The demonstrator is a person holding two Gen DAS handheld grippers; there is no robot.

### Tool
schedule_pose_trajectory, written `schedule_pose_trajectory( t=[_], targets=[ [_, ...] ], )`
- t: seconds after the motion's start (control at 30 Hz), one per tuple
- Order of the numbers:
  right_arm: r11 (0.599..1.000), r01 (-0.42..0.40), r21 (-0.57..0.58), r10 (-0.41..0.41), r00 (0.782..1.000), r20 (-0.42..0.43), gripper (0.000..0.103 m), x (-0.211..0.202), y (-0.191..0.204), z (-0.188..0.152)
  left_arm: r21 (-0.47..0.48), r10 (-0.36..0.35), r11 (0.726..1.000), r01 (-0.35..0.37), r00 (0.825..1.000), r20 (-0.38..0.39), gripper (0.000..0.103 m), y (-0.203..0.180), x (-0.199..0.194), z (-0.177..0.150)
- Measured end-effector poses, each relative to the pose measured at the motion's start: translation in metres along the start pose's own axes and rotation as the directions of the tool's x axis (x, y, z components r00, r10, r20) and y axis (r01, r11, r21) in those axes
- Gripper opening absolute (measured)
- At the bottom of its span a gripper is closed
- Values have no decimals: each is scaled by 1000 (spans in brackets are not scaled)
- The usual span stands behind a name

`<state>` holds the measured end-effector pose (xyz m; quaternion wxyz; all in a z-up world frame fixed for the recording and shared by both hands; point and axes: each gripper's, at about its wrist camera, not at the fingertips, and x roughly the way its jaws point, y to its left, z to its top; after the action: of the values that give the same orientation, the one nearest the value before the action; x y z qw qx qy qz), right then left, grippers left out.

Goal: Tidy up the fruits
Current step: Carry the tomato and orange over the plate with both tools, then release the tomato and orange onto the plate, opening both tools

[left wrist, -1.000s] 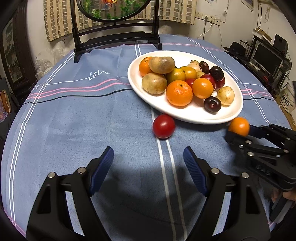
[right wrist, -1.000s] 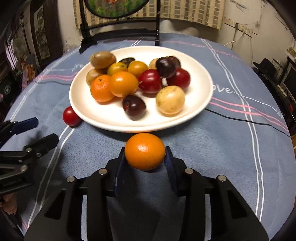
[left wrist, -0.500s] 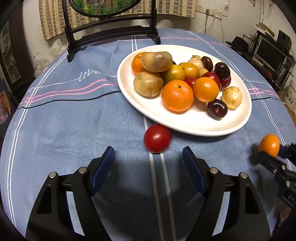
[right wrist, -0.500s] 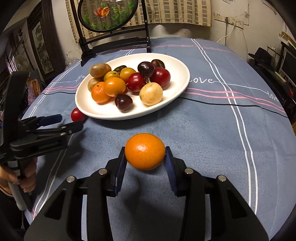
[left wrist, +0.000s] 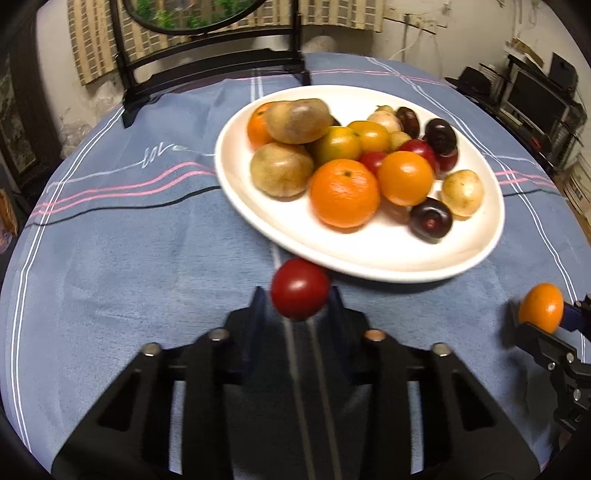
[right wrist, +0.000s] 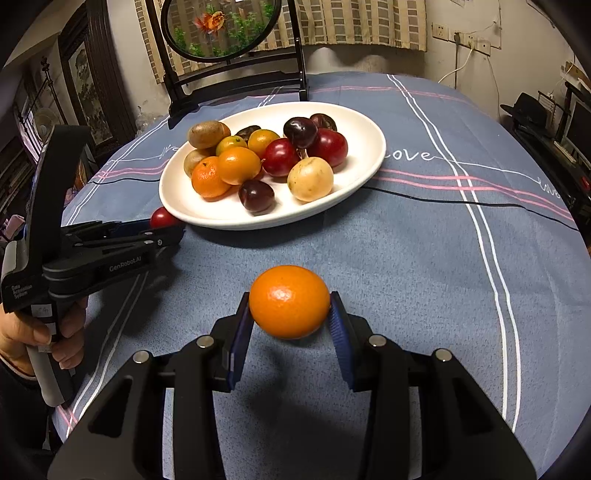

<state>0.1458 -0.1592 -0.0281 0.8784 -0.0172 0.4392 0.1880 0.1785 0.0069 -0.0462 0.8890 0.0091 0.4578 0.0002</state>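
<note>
Round mirror [right wrist: 221,27] on dark stand, striped curtain [right wrist: 354,22], whitish wall [right wrist: 517,55]

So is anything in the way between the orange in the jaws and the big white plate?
Nothing visible. The right gripper holds the orange, and only bare blue tablecloth lies between it and the white plate's near rim. The piled fruit sits toward the plate's left and middle.

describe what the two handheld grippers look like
Both are matte black plastic with angular cut-out frames, silver round pins and ribbed blue pads on the fingers. The left gripper bears white "GenRobot.AI" lettering, a small white label and a grey handle; a dark sleeve edge shows at the person's hand.
</note>
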Motion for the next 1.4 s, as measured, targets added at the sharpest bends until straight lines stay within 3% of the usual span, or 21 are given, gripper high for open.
schedule_pose_trajectory(
  t=[0.4,0.67,1.07,1.4],
  targets=[
    [1000,-11,1,11,1000,29,41,-12,-3,1,28,-41,999,40,997,60,30,2,-39,-11],
    [999,-28,-16,29,997,74,41,-24,0,20,64,-89,995,82,989,116,30,-11,-62,1],
    [997,-62,-52,69,987,146,41,-11,12,91,51,-105,994,99,985,137,30,-18,-48,42],
    [998,-53,-20,54,996,75,42,53,10,144,18,-106,994,105,989,107,31,-21,-16,67]
  ],
)
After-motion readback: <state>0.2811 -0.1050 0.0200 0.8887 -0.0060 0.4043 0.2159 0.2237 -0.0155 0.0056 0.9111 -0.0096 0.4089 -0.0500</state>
